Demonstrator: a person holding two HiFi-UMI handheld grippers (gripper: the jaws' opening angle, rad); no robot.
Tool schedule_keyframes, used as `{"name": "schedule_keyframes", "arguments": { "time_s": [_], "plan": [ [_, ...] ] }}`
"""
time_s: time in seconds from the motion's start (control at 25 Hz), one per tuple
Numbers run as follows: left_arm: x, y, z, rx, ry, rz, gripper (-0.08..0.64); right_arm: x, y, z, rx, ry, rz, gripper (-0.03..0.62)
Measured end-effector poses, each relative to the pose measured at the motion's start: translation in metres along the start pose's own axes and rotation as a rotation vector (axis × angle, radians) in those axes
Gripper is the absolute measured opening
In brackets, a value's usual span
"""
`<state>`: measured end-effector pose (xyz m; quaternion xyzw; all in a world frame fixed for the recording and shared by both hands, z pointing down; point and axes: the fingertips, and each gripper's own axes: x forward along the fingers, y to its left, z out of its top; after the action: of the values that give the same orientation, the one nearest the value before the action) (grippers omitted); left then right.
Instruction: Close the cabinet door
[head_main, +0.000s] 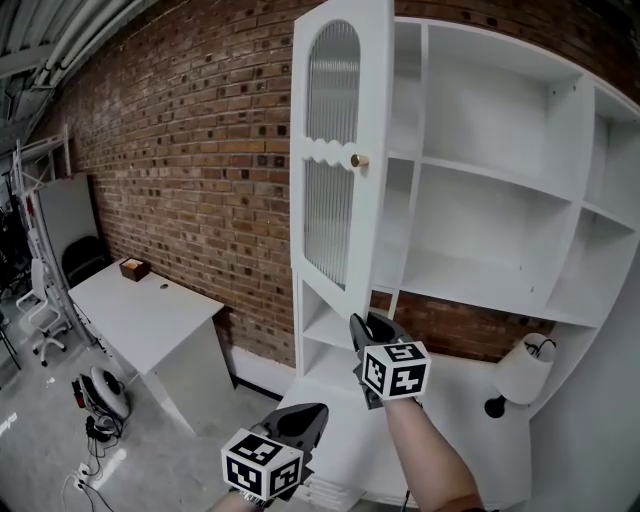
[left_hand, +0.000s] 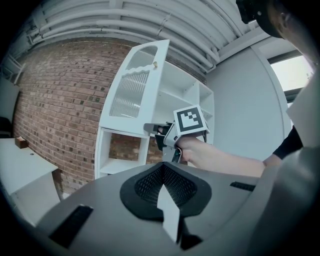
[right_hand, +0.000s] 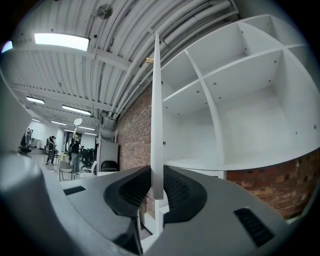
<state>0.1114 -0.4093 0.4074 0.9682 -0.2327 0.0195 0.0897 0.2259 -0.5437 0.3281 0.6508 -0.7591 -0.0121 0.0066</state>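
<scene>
Head view: a white cabinet door (head_main: 335, 150) stands swung well out from a white cabinet (head_main: 480, 175) of open shelves, which is set against a brick wall (head_main: 180, 150).
Door: it has a ribbed panel with an arched top and a small gold knob (head_main: 359, 160) near its free edge. It stands roughly edge-on to the shelves.
Right gripper (head_main: 362, 322): held level at the door's lower free corner, below the knob, with its marker cube facing the camera.
Right jaws: in the right gripper view the door's thin edge runs upright between the two black pads, which pinch it from both sides.
Left gripper (head_main: 308, 415): lower than the right one and to its left, near the bottom of the head view, apart from the cabinet and the door.
Left jaws: in the left gripper view the black pads are pressed together with nothing between them. They point toward the cabinet's lower compartment and the right gripper.
Hand (left_hand: 192, 147): wrapped around the right gripper's grip, with the forearm reaching in from the right of the left gripper view.
Desk (head_main: 140, 310): white, standing left of the cabinet along the brick wall, with a small brown box (head_main: 134, 268) near its far end.
Lamp (head_main: 525, 370): white, resting on the counter at the cabinet's lower right.
Floor: a round fan (head_main: 105, 390) lies below the desk's near end.
Far background: the right gripper view shows people (right_hand: 75, 145) standing in a long hall to the left of the door's edge.
</scene>
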Motion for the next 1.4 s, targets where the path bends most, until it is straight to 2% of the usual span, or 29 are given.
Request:
{"name": "schedule_keyframes", "arguments": {
  "time_s": [0.72,0.96,1.12,1.28,1.4],
  "plan": [
    [0.036,0.007,-0.003,-0.008,0.020,0.011,0.008,0.015,-0.073,0.001,0.015,0.010,0.004,0.114],
    [0.049,0.009,-0.010,-0.018,0.041,0.017,0.008,0.023,-0.100,0.001,-0.028,0.033,-0.094,0.129],
    [0.052,0.009,-0.010,-0.019,0.042,0.029,0.008,0.024,-0.115,0.002,-0.056,0.038,-0.162,0.196],
    [0.055,0.010,-0.009,-0.021,0.039,0.042,0.008,0.030,-0.128,0.002,-0.037,0.052,-0.187,0.201],
    [0.056,0.012,-0.009,-0.023,0.035,0.049,0.008,0.034,-0.136,0.003,-0.072,0.057,-0.214,0.204]
  ]
}}
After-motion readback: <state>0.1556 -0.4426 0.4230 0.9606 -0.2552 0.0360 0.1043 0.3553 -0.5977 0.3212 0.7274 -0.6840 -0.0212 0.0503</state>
